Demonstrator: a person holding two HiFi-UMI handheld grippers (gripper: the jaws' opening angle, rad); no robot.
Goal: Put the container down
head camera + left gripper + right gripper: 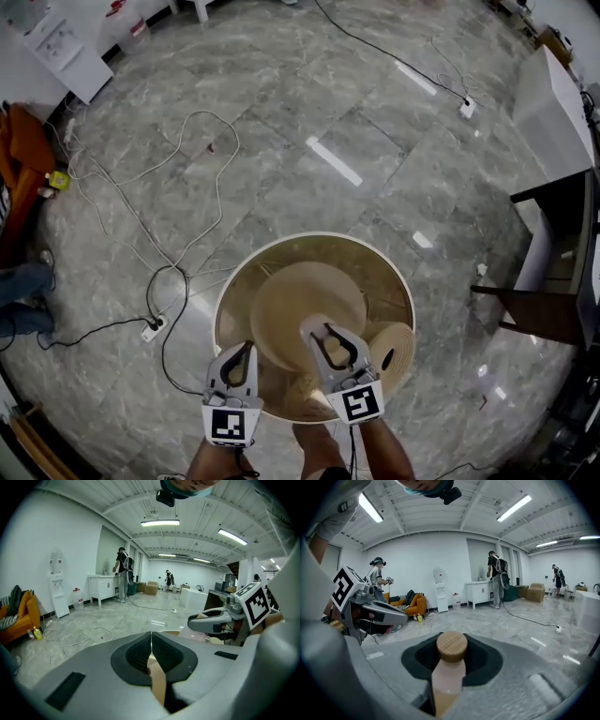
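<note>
The container [449,679] is a pale pink bottle with a round wooden lid [451,646]. My right gripper [451,658] is shut on its neck, and the bottle stands up between the dark pads. In the head view the right gripper [328,342] hangs over the near part of a round glass-topped table [314,236], and only a pale bit of the container [312,326] shows at its tip. My left gripper [236,367] is beside it over the table's near-left rim. Its jaws [151,641] are shut, tips touching, with nothing that I can make out held.
Under the glass sit a wooden cone-shaped base [305,295] and a woven roll [392,347]. Cables and a power strip [153,328] lie on the grey stone floor at the left. A white desk [553,112] and dark chair [534,314] stand right. People stand far off.
</note>
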